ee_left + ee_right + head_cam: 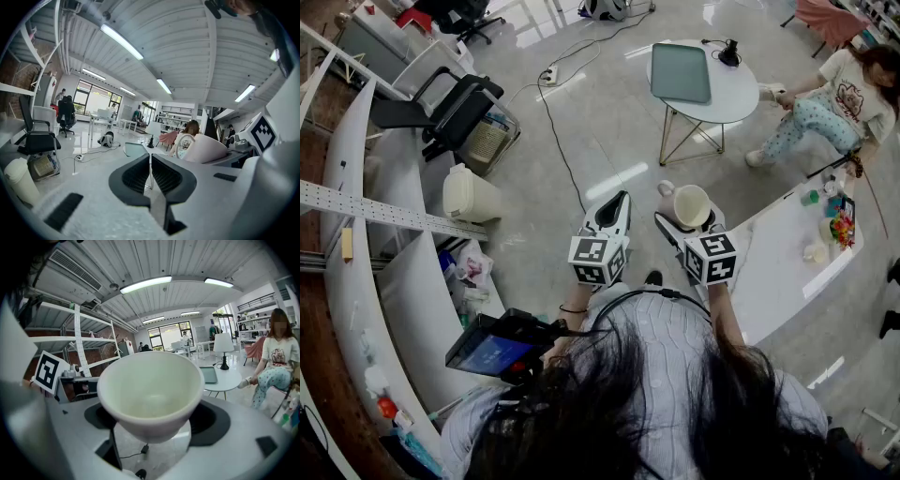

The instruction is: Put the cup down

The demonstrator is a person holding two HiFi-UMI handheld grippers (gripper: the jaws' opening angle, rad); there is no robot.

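Note:
A cream cup (691, 204) with a small handle sits between the jaws of my right gripper (687, 221), held in the air above the floor just left of the white desk (783, 258). In the right gripper view the cup (150, 390) is tilted with its mouth toward the camera, empty, and the right gripper (151, 425) is shut on its lower body from both sides. My left gripper (617, 201) hovers beside it on the left, shut with nothing in it. The left gripper view shows the left gripper (150, 158) with its jaws together and the cup (207, 149) off to the right.
A round white table (733, 92) with a grey-green tray (680, 72) and a small lamp stands ahead. A person (834, 103) sits at the right. Toys lie on the desk's far end. White shelves (356, 216), a black chair (455, 108) and a white bin (469, 195) are left.

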